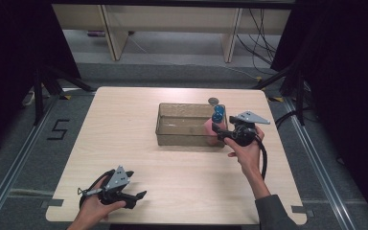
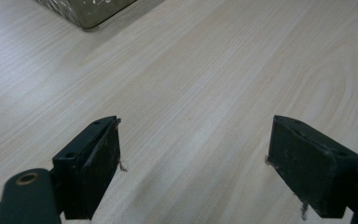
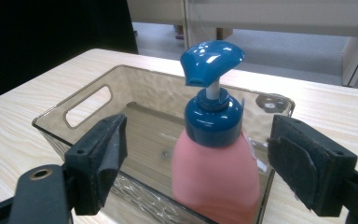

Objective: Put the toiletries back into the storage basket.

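Your pump bottle (image 3: 216, 172) stands upright in the lower centre of the right gripper view: a soft-looking pink body that widens toward its base, a glossy dark-blue collar, a thin pale stem and a curved blue pump head with its spout turned to the left of the frame. It sits inside the smoky, translucent plastic bin (image 3: 81, 100), close to the nearer wall, a rectangular tub with rippled walls, rounded corners and an oblong handle cut-out at the frame's left. In the high view the same bottle (image 1: 216, 120) shows at the right end of the bin (image 1: 172, 125), just right of centre. Your right gripper (image 3: 196, 163) has its black, felt-faced jaws spread wide on either side of the bottle, neither pad touching it. In the high view your right hand (image 1: 247, 149) reaches up from the lower right, wrist straight, gripper at the bin's right end. The pale wood-grain table (image 1: 124, 143) carries everything. Your left gripper (image 2: 193, 163) rests low over bare tabletop at the lower left of the high view, jaws spread with nothing between them, your left hand (image 1: 95, 207) wrapped around its body.
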`<state>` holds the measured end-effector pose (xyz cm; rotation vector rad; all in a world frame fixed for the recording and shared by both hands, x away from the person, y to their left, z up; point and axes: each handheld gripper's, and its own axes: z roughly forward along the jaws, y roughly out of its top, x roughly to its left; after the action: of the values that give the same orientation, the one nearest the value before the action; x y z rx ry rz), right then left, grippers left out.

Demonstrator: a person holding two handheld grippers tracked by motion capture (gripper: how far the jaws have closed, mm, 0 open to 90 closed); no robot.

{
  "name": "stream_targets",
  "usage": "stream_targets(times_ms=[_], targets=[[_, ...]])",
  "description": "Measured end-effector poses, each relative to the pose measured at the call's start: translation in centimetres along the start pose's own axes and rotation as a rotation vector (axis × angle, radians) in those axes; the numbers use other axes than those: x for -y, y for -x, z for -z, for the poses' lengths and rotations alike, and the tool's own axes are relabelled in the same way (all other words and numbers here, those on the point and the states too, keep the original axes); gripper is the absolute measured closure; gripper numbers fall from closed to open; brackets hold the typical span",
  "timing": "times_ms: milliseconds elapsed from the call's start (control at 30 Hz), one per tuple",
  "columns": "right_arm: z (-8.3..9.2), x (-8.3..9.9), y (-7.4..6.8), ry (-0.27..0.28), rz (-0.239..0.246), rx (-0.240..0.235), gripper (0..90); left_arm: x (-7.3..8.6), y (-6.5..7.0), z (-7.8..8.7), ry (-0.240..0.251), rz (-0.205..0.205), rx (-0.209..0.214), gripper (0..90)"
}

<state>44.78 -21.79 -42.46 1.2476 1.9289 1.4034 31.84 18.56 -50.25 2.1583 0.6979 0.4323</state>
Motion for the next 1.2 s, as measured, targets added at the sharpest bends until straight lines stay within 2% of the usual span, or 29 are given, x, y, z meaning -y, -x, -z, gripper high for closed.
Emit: stream_targets(times_ms=[67, 100, 133, 167, 233, 267, 300, 333, 367, 400, 467, 500, 533, 600, 700, 767, 800, 833, 867, 900, 967, 1000, 1200], targets=[[0.1, 0.0, 0.1, -0.011, 0.018, 0.007, 20.8, 0.0, 0.0, 0.1, -0.007, 0.003, 0.015, 16.5], [0.1, 0.0, 0.1, -0.012, 0.024, 0.004, 20.8, 0.1, 0.2, -0.1, 0.013, 0.02, 0.015, 16.5], [0.2, 0.0, 0.2, -0.004, 0.046, 0.013, 20.8, 0.1, 0.1, 0.0, 0.001, 0.005, 0.013, 16.5], [0.2, 0.0, 0.0, -0.003, 0.018, -0.005, 20.8, 0.0, 0.0, 0.1, -0.008, 0.003, 0.007, 16.5], [0.2, 0.1, 0.1, 0.005, 0.043, -0.011, 20.7, 0.0, 0.0, 0.0, -0.003, -0.001, 0.005, 16.5], [0.2, 0.1, 0.1, 0.004, 0.042, -0.008, 20.7, 0.0, 0.0, 0.1, -0.005, 0.002, 0.013, 16.4], [0.4, 0.2, -0.2, -0.006, 0.021, 0.008, 20.8, 0.1, 0.2, -0.1, 0.015, 0.02, 0.013, 16.4], [0.5, 0.1, -0.1, -0.01, 0.035, 0.005, 20.8, 0.1, 0.2, -0.1, 0.017, 0.02, 0.007, 16.5], [0.4, 0.2, -0.1, 0.007, 0.042, -0.006, 20.8, 0.0, 0.0, 0.1, -0.009, 0.006, -0.002, 16.5], [0.5, 0.2, -0.1, 0.004, 0.05, 0.003, 20.9, 0.0, 0.1, 0.1, -0.004, 0.012, -0.001, 16.4], [0.6, 0.3, -0.5, -0.006, 0.015, -0.001, 20.8, 0.0, 0.0, 0.1, -0.005, 0.002, 0.0, 16.4], [0.7, 0.3, -0.3, -0.002, 0.054, 0.007, 20.9, 0.0, 0.1, 0.1, -0.006, 0.007, 0.003, 16.4], [0.7, 0.3, -0.3, 0.0, 0.041, -0.01, 20.9, 0.0, 0.1, 0.1, -0.005, 0.018, 0.0, 16.4], [0.8, 0.5, -0.7, -0.01, 0.014, -0.007, 20.8, 0.0, 0.0, 0.1, -0.002, 0.017, 0.005, 16.4], [1.0, 0.5, -0.5, -0.014, 0.041, -0.005, 20.9, 0.1, 0.0, 0.0, 0.006, 0.016, 0.008, 16.3], [0.9, 0.6, -0.6, 0.0, 0.032, -0.008, 20.9, 0.0, 0.0, 0.0, 0.007, 0.021, 0.006, 16.3], [1.1, 0.6, -0.7, -0.012, 0.018, -0.011, 20.9, 0.1, 0.0, 0.0, 0.012, 0.022, 0.003, 16.3], [1.0, 0.7, -0.6, -0.006, 0.035, -0.012, 20.9, 0.1, 0.0, 0.0, 0.004, 0.016, 0.007, 16.3], [1.0, 0.7, -0.7, 0.001, 0.028, -0.016, 21.0, 0.1, 0.0, 0.0, 0.006, 0.017, 0.008, 16.3], [1.2, 0.8, -0.9, -0.013, 0.0, -0.018, 21.0, 0.1, 0.0, 0.0, 0.007, 0.017, 0.008, 16.3], [1.1, 0.9, -0.7, -0.005, 0.029, -0.032, 21.0, 0.0, 0.0, 0.0, 0.005, 0.018, -0.004, 16.3], [1.1, 0.9, -0.7, -0.003, 0.029, -0.03, 21.0, 0.1, -0.1, 0.0, 0.002, 0.009, -0.004, 16.3], [1.6, 1.0, -0.8, -0.01, 0.005, -0.027, 20.9, 0.1, 0.0, 0.0, 0.005, 0.021, 0.002, 16.3]])
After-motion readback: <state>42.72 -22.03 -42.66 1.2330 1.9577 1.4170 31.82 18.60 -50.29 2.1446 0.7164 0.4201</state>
